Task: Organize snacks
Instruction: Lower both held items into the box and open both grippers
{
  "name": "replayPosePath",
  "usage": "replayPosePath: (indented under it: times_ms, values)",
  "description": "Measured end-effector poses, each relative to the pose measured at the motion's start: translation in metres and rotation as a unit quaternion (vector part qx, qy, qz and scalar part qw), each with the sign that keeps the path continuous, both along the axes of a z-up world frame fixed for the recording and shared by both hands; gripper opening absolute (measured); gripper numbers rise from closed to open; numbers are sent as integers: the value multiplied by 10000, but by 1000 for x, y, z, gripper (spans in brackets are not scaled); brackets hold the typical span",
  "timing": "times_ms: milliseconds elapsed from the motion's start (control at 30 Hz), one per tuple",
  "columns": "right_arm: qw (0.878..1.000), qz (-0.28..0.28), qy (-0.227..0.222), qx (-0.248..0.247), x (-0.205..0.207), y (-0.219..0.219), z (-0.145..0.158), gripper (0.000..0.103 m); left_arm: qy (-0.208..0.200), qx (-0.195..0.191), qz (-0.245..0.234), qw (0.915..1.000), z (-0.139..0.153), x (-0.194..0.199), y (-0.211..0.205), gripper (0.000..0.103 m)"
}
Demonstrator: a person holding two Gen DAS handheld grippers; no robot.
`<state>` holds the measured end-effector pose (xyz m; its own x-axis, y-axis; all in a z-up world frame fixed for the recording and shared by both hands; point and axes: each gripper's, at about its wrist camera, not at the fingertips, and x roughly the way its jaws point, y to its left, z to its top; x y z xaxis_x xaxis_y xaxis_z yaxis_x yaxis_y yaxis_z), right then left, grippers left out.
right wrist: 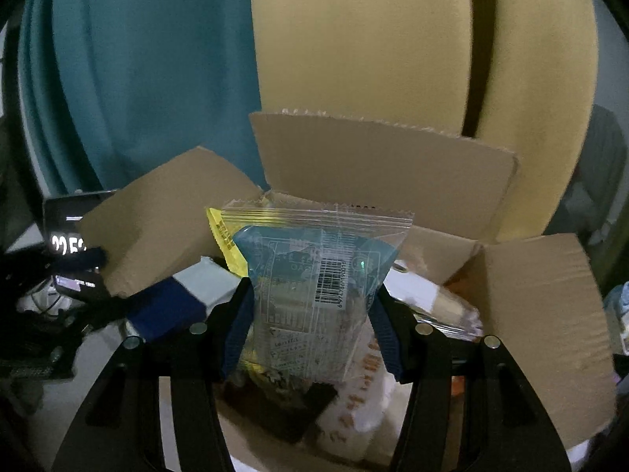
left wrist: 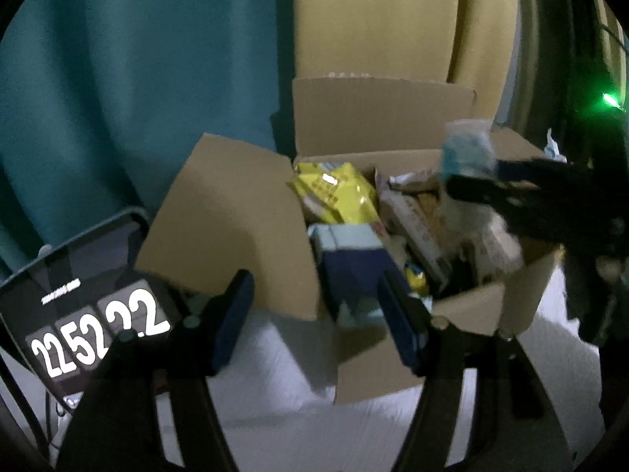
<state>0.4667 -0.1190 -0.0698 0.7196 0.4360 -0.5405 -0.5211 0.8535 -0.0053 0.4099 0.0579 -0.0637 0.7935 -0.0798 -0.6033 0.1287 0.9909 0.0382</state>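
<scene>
Snacks fill an open cardboard box (left wrist: 243, 212) on a white tabletop (left wrist: 283, 405). From the left wrist view, the box flaps stand up and outward, and inside lie a yellow bag (left wrist: 338, 192), a blue and pale carton (left wrist: 354, 259) and several pale packets (left wrist: 416, 220) heaped toward the right. The left gripper (left wrist: 314, 318) hovers before the near wall of the box, its blue-padded fingers (left wrist: 232, 318) spread apart with nothing between them; the carton shows beyond the gap but is not touched. At the right the right gripper (left wrist: 468, 181) reaches in over the box, gripping a clear packet (left wrist: 468, 149) with a blue print. A tablet (left wrist: 78, 314) showing large white digits leans at the left, with a teal curtain (left wrist: 137, 59) and a tan panel (left wrist: 373, 19) behind. From the right wrist view, the clear packet (right wrist: 314, 287) stands upright between the fingers (right wrist: 236, 326) of the right gripper (right wrist: 310, 330), both pads pressed on its sides; a barcode faces the camera. It hangs above the open box (right wrist: 542, 314), over a white wrapper (right wrist: 361, 405) with orange print and a dark packet (right wrist: 283, 405). The yellow bag (right wrist: 222, 244) and the carton (right wrist: 177, 306) lie behind and to the left. The left gripper (right wrist: 78, 263) shows dimly at the left edge, before the tablet (right wrist: 67, 232).
</scene>
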Motion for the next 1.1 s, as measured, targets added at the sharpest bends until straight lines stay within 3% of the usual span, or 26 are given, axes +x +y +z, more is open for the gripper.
replayPosePath:
  times_ms: [67, 167, 433, 600, 767, 1000, 1100]
  values:
    - [10000, 8, 47, -21, 4, 6, -5, 63, 19, 54, -39, 10000, -4, -4, 1, 67]
    - [9999, 5, 76, -84, 5, 13, -12, 79, 59, 156, -1, 9999, -12, -2, 1, 67]
    - [9978, 49, 526, -389, -1, 21, -44, 79, 106, 75, 109, 9999, -16, 8, 5, 69]
    - [9962, 158, 832, -180, -7, 18, -50, 66, 210, 121, 158, 9996, -19, 7, 1, 75]
    - [9956, 262, 820, -363, -18, 25, -49, 56, 344, 211, 212, 9990, -20, 5, -1, 76]
    - [9932, 495, 937, -485, -28, 15, -46, 54, 300, 83, 19, 9995, -11, -16, -5, 76]
    - [9923, 566, 955, -548, -33, 7, -44, 51, 91, 106, -32, 9999, -1, -18, -10, 76]
